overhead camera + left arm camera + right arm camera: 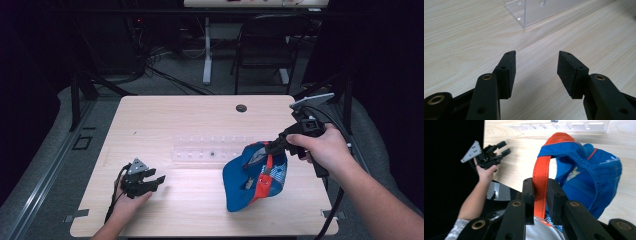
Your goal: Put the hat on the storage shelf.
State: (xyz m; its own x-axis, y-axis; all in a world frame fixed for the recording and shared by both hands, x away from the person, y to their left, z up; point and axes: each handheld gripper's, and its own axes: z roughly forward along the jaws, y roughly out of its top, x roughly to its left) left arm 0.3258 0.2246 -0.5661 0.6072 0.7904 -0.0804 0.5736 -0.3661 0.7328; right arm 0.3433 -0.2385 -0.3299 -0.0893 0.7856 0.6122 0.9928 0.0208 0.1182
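The right gripper (540,192) has its jaws closed tight on the orange strap (540,180) of the blue cap (255,177), which hangs at the lower right of the table (165,115) in the high view and probably touches it with the lower edge. The left gripper (536,66) rests at lower left, jaws apart and empty. For a good result, keep the pinch firm and move the cap slowly toward the clear rack (210,149), so the strap cannot slip
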